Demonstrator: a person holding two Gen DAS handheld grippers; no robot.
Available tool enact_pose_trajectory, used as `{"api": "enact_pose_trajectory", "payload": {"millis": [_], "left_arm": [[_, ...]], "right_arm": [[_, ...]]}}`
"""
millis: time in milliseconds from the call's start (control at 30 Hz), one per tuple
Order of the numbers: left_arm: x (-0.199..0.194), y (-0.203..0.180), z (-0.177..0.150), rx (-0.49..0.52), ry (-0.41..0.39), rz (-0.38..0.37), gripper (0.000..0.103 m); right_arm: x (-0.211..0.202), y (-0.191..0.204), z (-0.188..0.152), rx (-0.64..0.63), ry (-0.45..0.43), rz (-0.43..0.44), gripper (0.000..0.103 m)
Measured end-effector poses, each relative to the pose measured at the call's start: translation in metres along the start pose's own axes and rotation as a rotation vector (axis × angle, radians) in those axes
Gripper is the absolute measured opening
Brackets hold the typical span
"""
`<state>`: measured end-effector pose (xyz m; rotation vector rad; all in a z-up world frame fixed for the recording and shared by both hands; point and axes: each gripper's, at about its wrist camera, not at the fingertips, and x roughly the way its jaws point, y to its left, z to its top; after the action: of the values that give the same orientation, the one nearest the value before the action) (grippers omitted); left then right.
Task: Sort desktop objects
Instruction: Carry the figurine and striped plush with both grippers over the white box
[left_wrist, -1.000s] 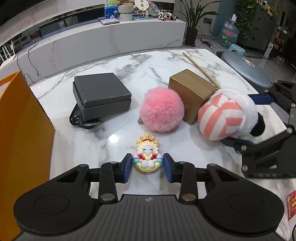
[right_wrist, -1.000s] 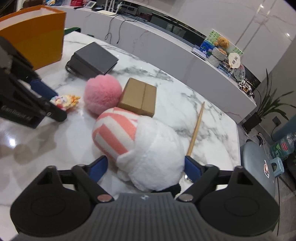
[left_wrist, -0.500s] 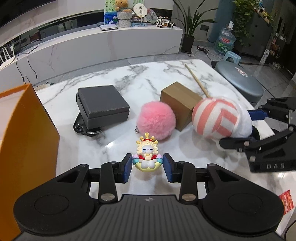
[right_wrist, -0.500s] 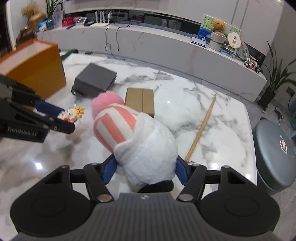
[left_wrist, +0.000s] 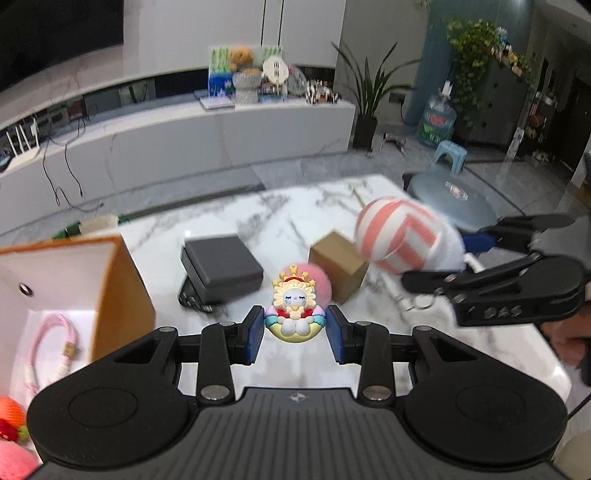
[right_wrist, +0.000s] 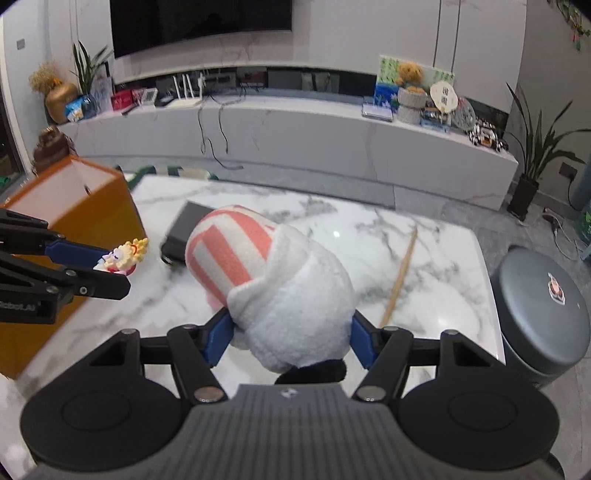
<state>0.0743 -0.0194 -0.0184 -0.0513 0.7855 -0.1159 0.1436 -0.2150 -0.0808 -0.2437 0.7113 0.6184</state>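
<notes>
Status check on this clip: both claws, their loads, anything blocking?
Left claw shut on sun figurine, lifted. Right claw shut on striped plush, lifted. Orange box open at left, nothing blocking.

Cable (left_wrist: 55, 345) in bag (left_wrist: 122, 295) (left of table (left_wrist: 288, 221))

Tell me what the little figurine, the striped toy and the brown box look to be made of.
Figurine: likely hard plastic or vinyl; glossy, smooth moulded colours, held in the left claw.
Striped toy: soft plush; fuzzy white pile with pink-and-white striped fabric, bulging between the right claw's pads.
Brown box: apparently cardboard; matte tan faces with crisp folded edges.
</notes>
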Motion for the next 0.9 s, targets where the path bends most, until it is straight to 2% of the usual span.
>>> {"api": "enact_pose_trajectory", "payload": {"millis": [233,567,700,900], "left_arm": [[-0.041,0.018,0.019,-0.027,-0.077,0.025,0.041],[-0.076,0.076,0.019,-0.121,-0.131,0.098,0.041],[-0.086,0.111,0.014,-0.173,-0.136,0.159,0.041],[-0.089,0.164,0.001,-0.273,-0.099,0.219,0.041]], "right_arm": [[-0.009,0.033,0.022,-0.016,-0.060,0.033,0.067],[-0.007,0.100,0.052,-0.021,-0.153,0.106,0.067],[0.000,0.134,0.062,-0.029,-0.175,0.150,0.067],[0.007,0.191,0.071,-0.097,-0.207,0.205,0.067]]}}
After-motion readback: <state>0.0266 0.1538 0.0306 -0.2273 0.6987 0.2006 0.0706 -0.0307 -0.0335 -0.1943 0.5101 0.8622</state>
